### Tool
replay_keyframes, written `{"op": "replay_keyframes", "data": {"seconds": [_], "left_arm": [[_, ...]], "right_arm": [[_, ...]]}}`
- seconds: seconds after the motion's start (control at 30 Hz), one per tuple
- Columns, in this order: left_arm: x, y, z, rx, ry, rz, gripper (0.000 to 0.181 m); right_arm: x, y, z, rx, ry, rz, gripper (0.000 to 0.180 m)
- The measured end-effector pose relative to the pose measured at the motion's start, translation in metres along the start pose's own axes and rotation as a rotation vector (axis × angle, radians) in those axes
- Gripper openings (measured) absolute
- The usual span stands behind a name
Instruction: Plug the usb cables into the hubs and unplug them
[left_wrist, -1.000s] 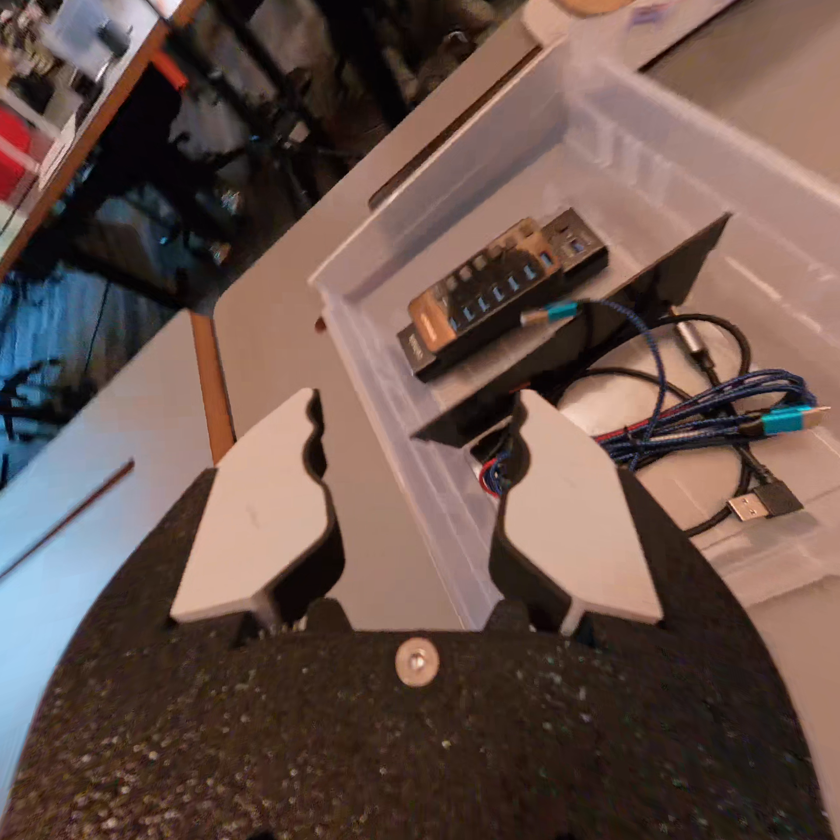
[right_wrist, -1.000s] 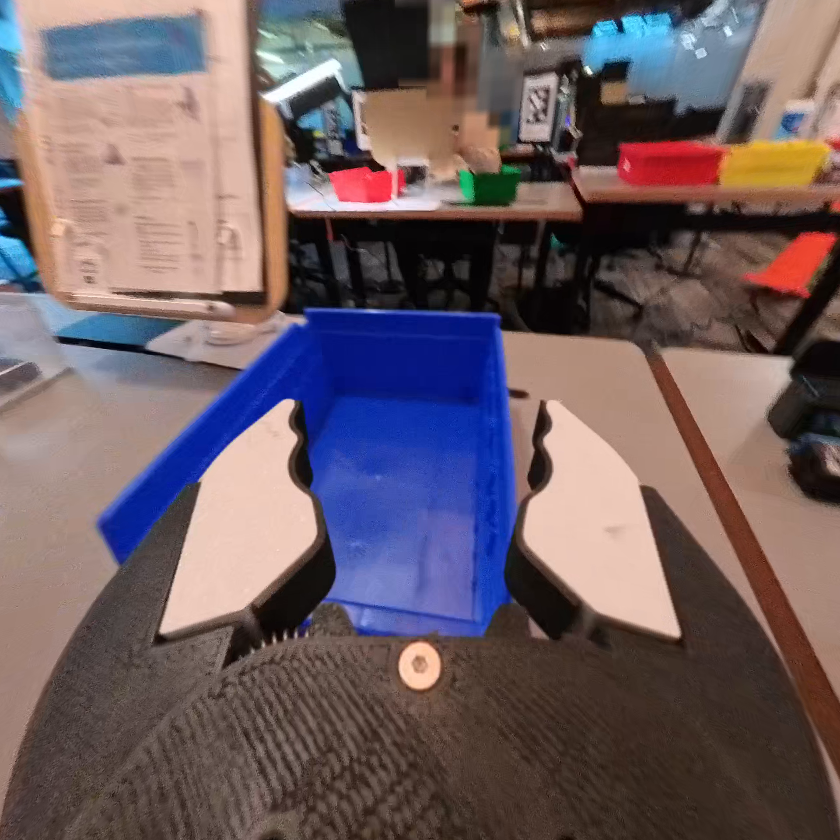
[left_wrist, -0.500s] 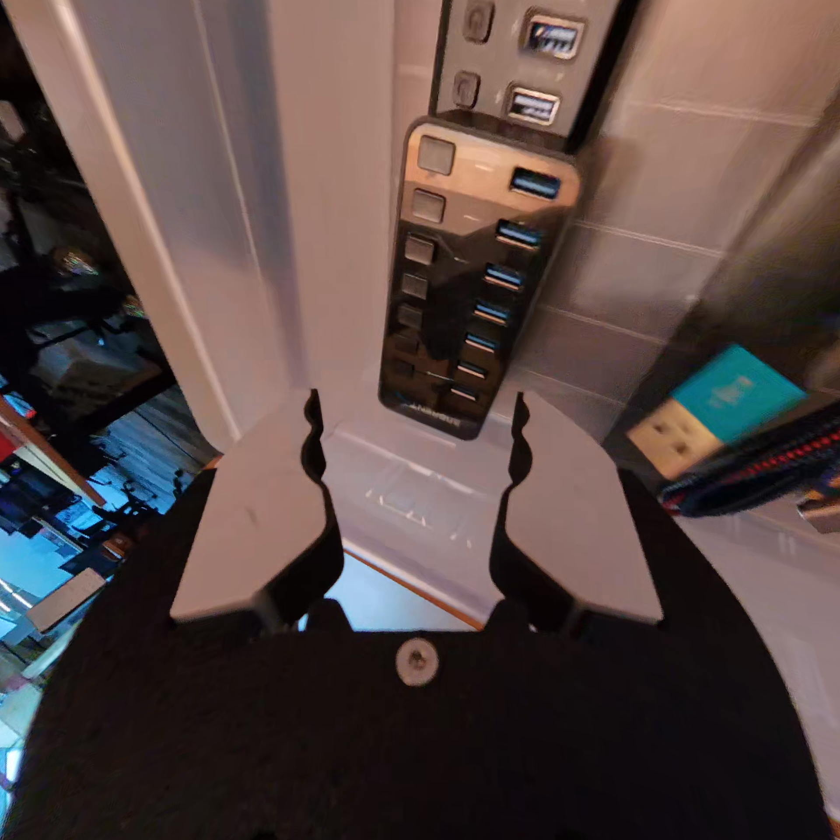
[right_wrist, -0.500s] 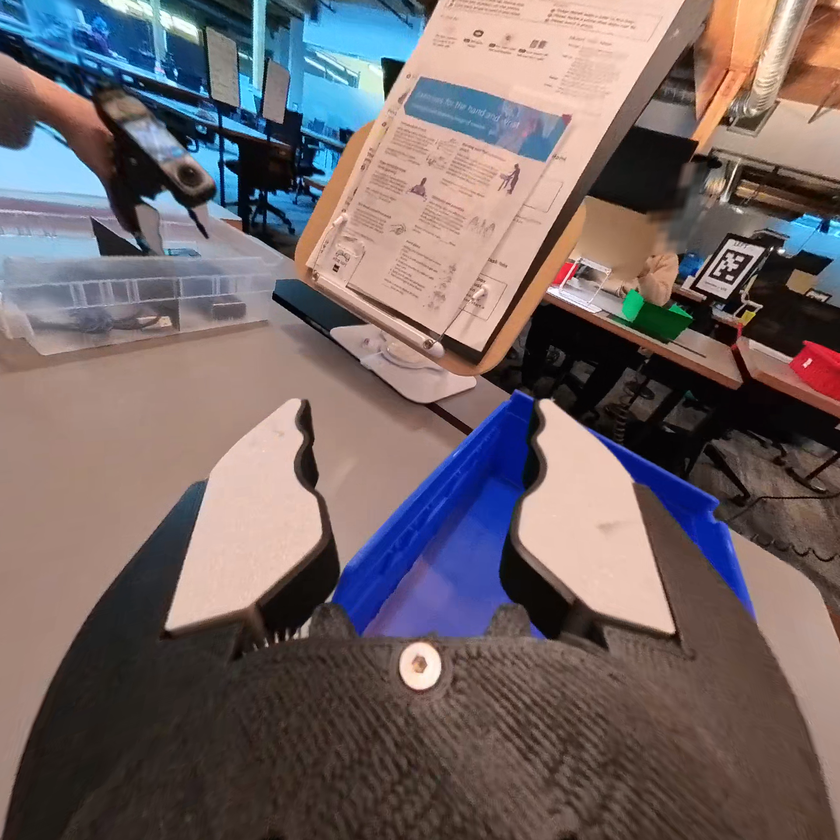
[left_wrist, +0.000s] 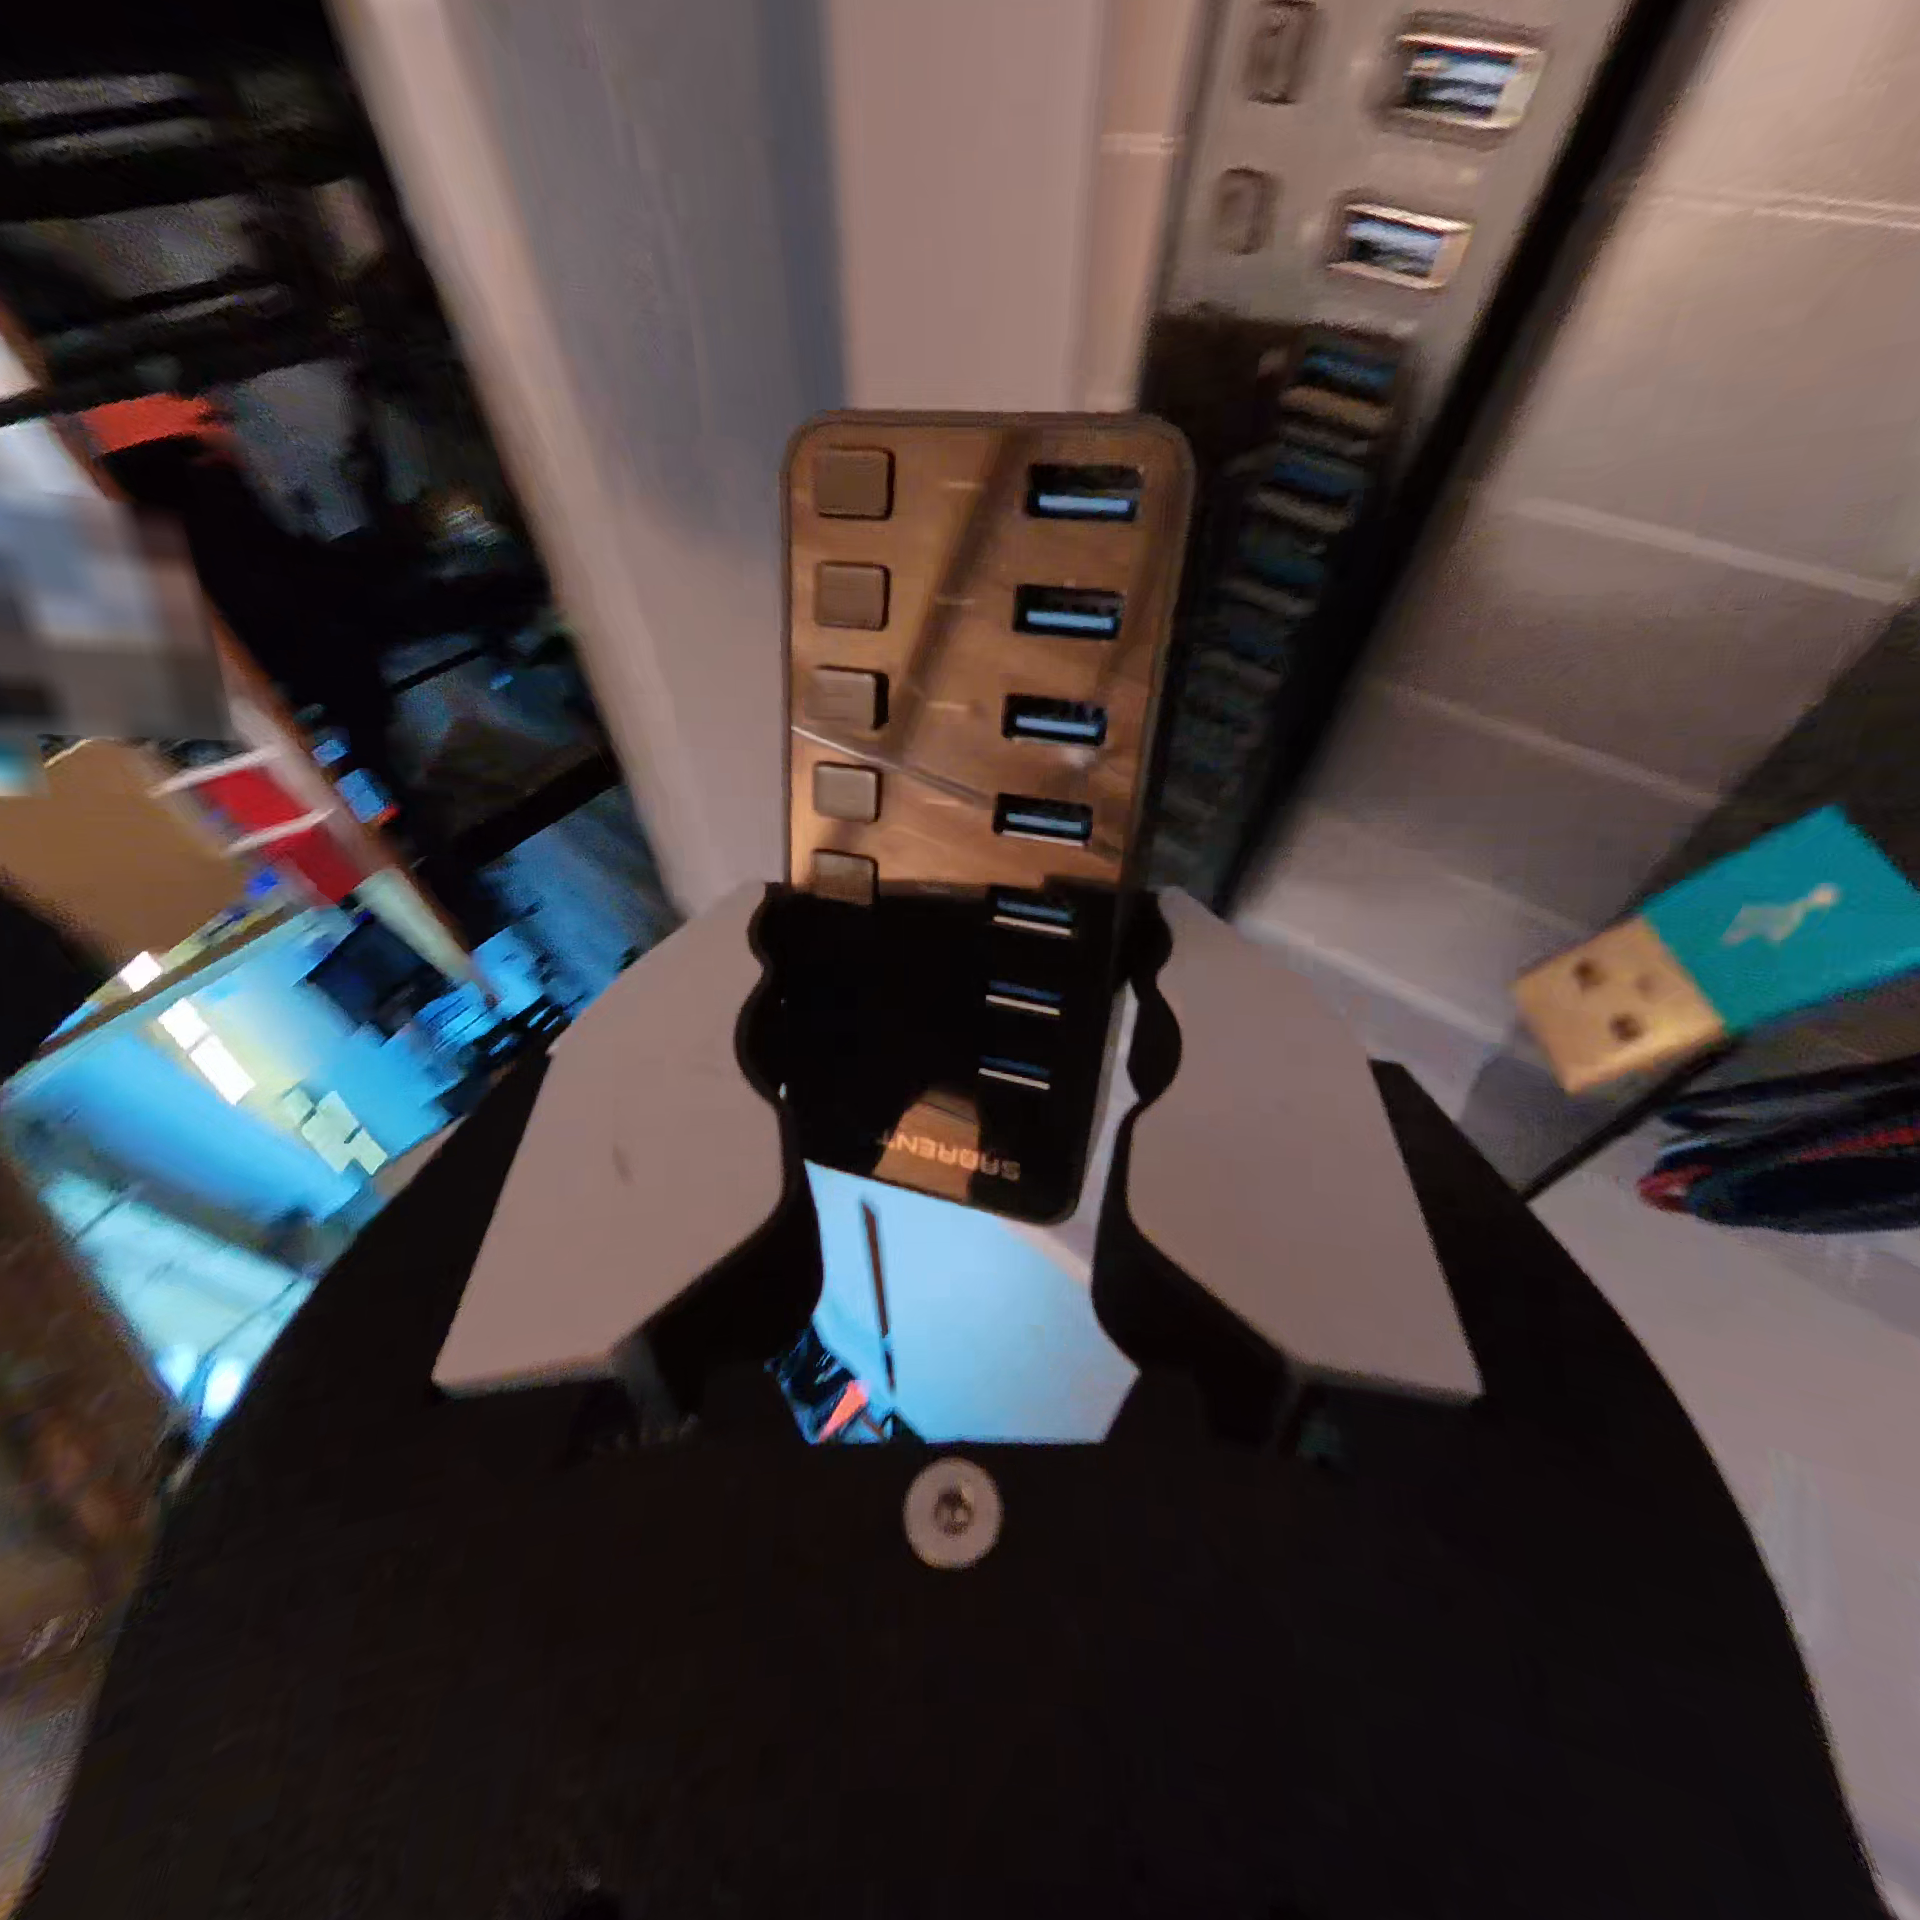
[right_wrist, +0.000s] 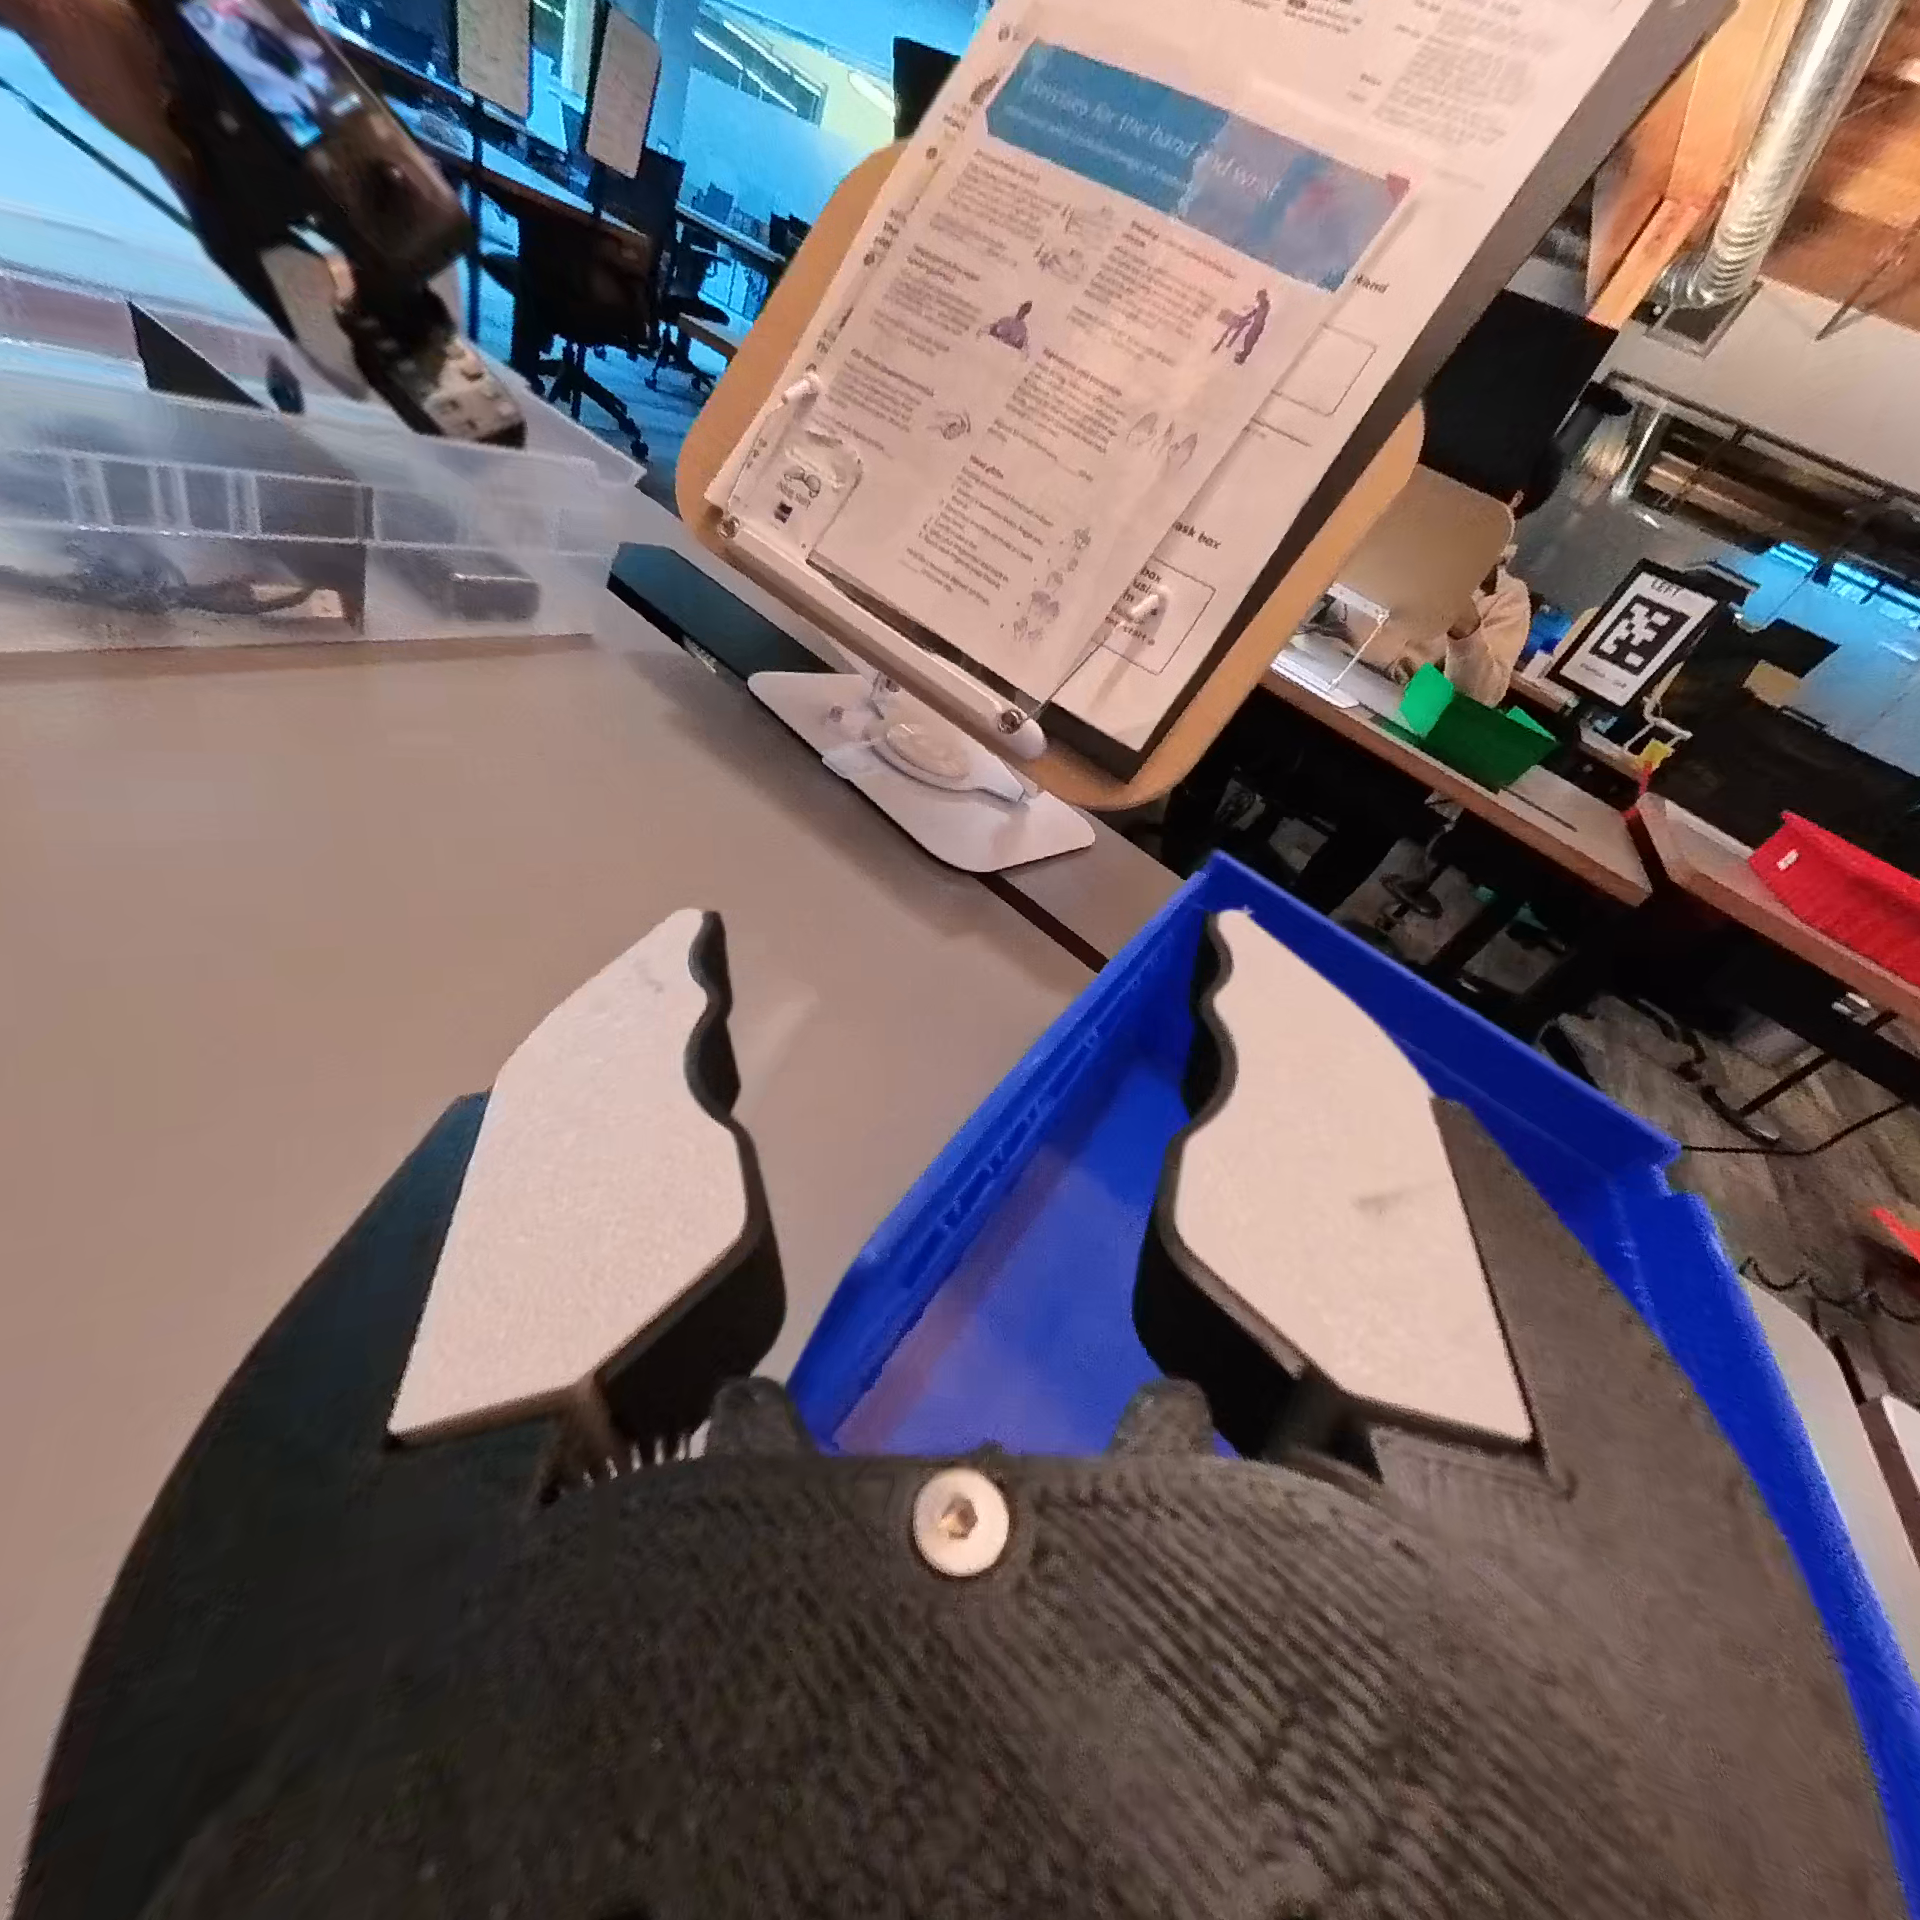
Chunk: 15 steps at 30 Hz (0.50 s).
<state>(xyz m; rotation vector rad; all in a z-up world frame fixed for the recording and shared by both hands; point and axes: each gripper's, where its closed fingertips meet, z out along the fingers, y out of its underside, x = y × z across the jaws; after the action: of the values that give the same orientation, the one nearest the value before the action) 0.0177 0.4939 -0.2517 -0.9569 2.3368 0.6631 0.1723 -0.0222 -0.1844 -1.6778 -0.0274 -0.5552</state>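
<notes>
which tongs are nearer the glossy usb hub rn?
Left. The left tongs straddle the glossy USB hub, fingers on both its sides. The right tongs hover open over the blue bin, far across the table.

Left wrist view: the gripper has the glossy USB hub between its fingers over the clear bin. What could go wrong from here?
1. The left gripper grips only the near end of the USB hub; its long free end could pivot or slip on that glossy casing.
2. The teal USB plug lies loose close beside the hub; a swing could knock or snag its cable.
3. The right gripper is open and empty over the blue bin, far from the cables, so the hub has no second support.
</notes>
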Motion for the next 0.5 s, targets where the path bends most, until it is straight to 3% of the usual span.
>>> {"op": "replay_keyframes", "data": {"seconds": [0.1, 0.23, 0.37, 0.5], "left_arm": [[-0.034, 0.002, -0.055, -0.022, -0.246, -0.064, 0.064], [-0.037, -0.045, -0.156, 0.150, -0.506, -0.132, 0.064], [0.019, -0.133, -0.244, 0.415, -0.697, -0.115, 0.064], [0.095, -0.214, -0.300, 0.625, -0.837, -0.074, 0.064]], "right_arm": [[-0.003, -0.015, -0.003, 0.050, -0.008, 0.048, 0.085], [-0.019, -0.031, -0.003, 0.091, -0.082, 0.205, 0.090], [-0.059, -0.048, 0.004, 0.123, -0.210, 0.350, 0.090], [-0.106, -0.064, 0.006, 0.144, -0.351, 0.384, 0.094]]}}
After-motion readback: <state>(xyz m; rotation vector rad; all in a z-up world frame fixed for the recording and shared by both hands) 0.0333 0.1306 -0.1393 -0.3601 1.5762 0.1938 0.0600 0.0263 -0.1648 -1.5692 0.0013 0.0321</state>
